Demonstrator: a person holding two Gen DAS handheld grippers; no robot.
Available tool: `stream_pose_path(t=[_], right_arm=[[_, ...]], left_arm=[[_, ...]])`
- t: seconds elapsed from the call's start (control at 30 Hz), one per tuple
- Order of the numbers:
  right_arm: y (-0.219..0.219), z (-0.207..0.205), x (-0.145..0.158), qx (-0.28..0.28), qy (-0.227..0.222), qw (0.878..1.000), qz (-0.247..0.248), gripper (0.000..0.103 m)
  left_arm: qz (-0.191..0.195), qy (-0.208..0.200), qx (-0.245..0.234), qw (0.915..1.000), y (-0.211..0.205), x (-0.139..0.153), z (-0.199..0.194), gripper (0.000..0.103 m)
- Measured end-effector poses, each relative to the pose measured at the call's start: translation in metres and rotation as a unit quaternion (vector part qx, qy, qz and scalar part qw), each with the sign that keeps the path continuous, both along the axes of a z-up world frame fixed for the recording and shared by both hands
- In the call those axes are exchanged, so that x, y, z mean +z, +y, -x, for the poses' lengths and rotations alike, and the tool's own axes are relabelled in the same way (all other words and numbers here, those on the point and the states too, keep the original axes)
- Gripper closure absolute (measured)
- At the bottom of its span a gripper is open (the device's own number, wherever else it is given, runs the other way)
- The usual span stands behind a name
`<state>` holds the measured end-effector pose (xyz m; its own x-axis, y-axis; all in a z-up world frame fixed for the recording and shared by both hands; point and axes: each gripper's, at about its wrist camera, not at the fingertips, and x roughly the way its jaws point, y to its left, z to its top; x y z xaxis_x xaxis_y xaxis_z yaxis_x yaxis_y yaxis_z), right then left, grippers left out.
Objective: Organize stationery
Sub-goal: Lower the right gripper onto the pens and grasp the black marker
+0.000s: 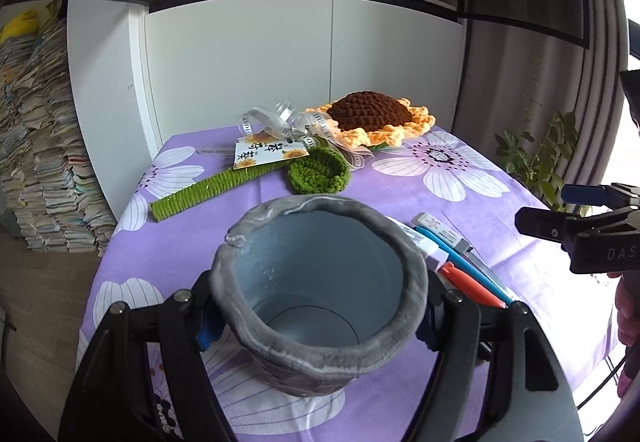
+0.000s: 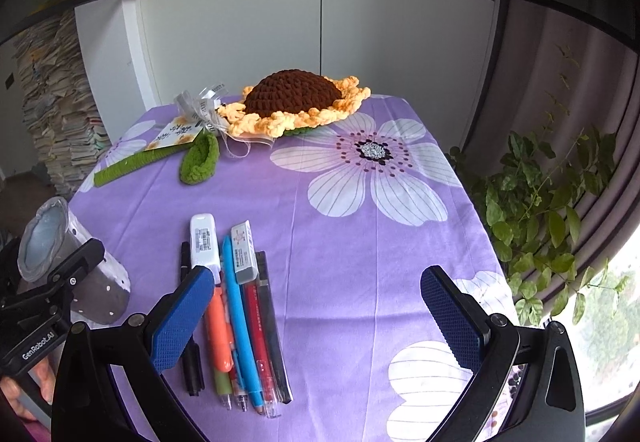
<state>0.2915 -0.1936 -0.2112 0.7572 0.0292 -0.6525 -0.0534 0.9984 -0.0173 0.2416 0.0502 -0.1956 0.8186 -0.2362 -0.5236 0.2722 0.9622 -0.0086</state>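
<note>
- The left tool [image 1: 316,326] clamps the grey pen holder [image 1: 316,282], tilted on the purple tabletop [image 2: 360,242].
- The right tool [image 2: 316,318] stands wide and empty above the pens [image 2: 240,314], which lie beside the holder.

Wrist views, angled down – share table [image 1: 472,178].

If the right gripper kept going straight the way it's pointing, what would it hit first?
Probably the bare purple tablecloth, just right of the row of pens. The right gripper is open; depth is hard to judge.
</note>
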Motion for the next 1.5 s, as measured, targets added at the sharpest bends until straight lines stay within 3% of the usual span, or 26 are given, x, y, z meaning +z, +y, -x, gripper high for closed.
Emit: stream_pose_path(t=[0.13,0.2,0.27,0.33,0.43,0.5,0.63,0.8,0.87,0.9,1.07,1.37,1.5], right_arm=[[0.006,0.003,-0.003,0.026,0.009,1.000,0.000,0.000],[0.011,0.006,-0.007,0.042,0.014,0.999,0.002,0.007],[0.016,0.008,-0.010,0.062,0.023,0.998,0.006,0.028],[0.020,0.011,-0.013,0.075,0.032,0.997,0.006,0.044],[0.026,0.015,-0.018,0.102,0.045,0.994,-0.001,0.055],[0.032,0.018,-0.020,0.128,0.053,0.990,-0.017,0.055],[0.047,0.017,-0.019,0.162,0.061,0.984,-0.030,0.055],[0.064,0.007,-0.022,0.190,0.074,0.979,-0.030,0.056],[0.073,-0.003,-0.027,0.204,0.089,0.974,-0.031,0.079],[0.076,-0.009,-0.030,0.209,0.099,0.972,-0.030,0.083],[0.093,-0.039,-0.042,0.213,0.126,0.969,-0.022,0.083],[0.109,-0.063,-0.046,0.195,0.117,0.974,0.014,0.083],[0.114,-0.071,-0.052,0.199,0.135,0.970,0.024,0.083]], left_arm=[[-0.007,0.006,-0.001,1.0000,-0.003,-0.005,0.001,0.029],[-0.011,0.009,0.001,0.9999,-0.002,-0.007,0.003,0.022],[-0.016,0.005,0.004,0.9999,-0.002,-0.007,0.007,0.012],[-0.020,-0.006,0.005,0.9998,-0.002,-0.005,0.013,0.011],[-0.015,-0.014,0.004,0.9998,0.001,-0.002,0.018,0.012],[-0.010,-0.014,0.003,0.9998,0.003,-0.002,0.019,0.032],[0.006,-0.010,0.004,0.9999,0.009,-0.002,0.018,0.032],[0.000,-0.017,-0.001,0.9999,0.007,-0.003,0.023,0.032],[0.000,-0.016,-0.002,0.9999,0.007,-0.003,0.023,0.032],[0.001,-0.015,-0.001,0.9999,0.008,-0.003,0.023,0.032],[-0.021,-0.020,0.020,0.9994,0.014,-0.001,0.022,0.032],[-0.013,-0.017,0.016,0.9996,0.023,-0.003,0.020,0.032],[-0.012,-0.017,0.013,0.9997,0.023,-0.003,0.021,0.032]])
